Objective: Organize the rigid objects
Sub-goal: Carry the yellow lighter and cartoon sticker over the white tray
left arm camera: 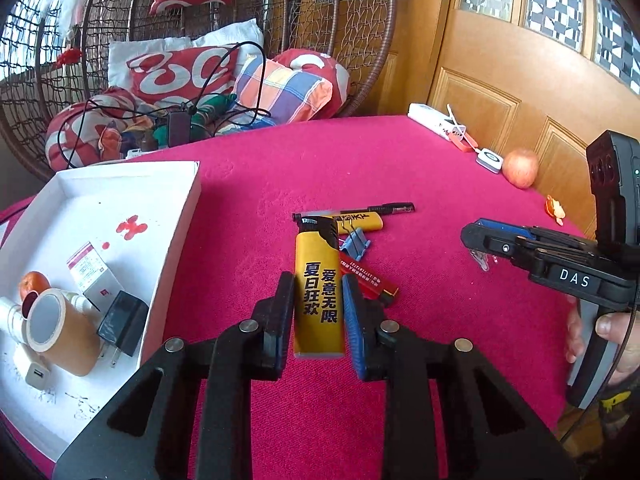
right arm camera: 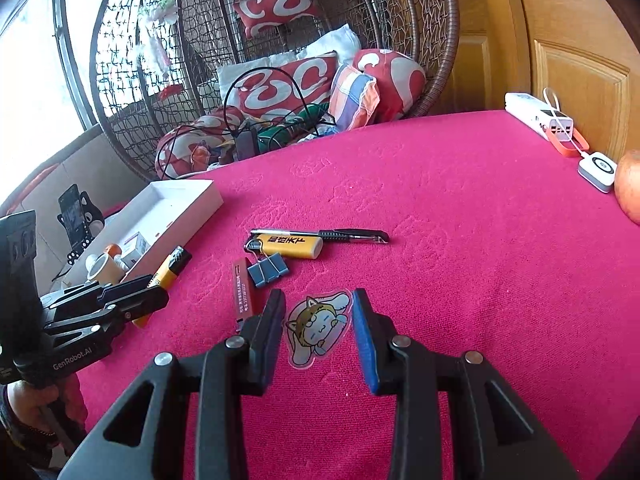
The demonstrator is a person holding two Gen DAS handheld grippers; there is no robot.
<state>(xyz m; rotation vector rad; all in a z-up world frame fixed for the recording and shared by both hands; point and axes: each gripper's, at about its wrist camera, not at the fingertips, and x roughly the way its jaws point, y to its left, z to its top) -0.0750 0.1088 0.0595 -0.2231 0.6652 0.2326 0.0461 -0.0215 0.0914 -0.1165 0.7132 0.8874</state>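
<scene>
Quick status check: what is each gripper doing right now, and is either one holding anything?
Left gripper: shut on the yellow lighter.
Right gripper: shut on the cat sticker.

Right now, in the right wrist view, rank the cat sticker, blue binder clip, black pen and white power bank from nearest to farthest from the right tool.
1. cat sticker, between the fingers of the right tool.
2. blue binder clip, just ahead, left.
3. black pen, farther ahead, centre.
4. white power bank, far right table edge.
</scene>
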